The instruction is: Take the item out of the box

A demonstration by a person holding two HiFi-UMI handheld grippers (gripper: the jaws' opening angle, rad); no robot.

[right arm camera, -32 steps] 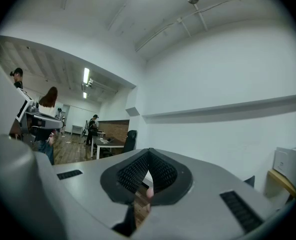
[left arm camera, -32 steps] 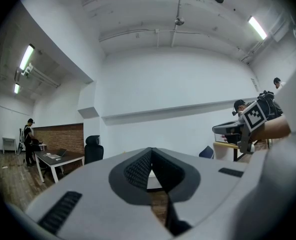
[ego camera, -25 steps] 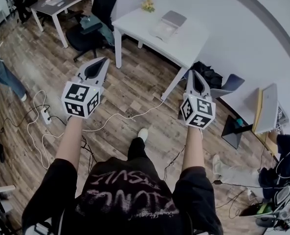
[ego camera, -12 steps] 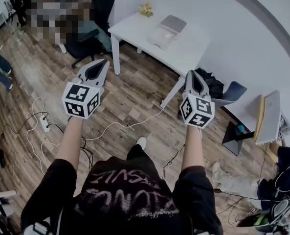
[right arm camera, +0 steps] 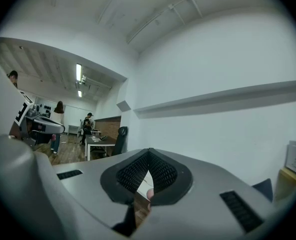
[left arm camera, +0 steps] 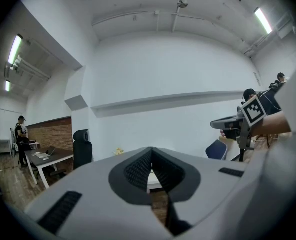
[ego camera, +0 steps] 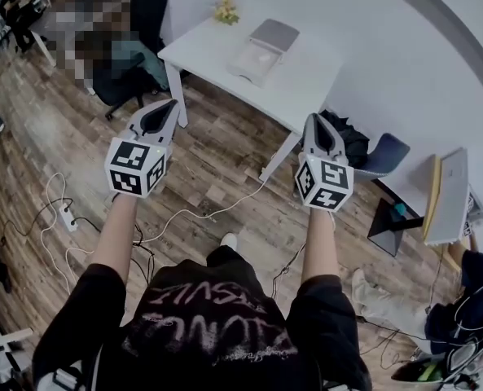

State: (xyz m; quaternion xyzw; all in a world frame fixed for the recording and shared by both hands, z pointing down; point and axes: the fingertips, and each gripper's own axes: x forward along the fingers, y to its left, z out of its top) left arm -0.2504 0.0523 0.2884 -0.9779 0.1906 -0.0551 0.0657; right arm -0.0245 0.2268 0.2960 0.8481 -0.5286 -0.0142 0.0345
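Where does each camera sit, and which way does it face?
Head view: on the person's head, facing steeply down at the wooden floor; forearms, left tongs, right tongs show.
Left gripper view: on the left tongs, level toward the white wall; own shut tongs show.
Right gripper view: likewise on the right tongs.
Shared: each gripper view shows the other tongs.
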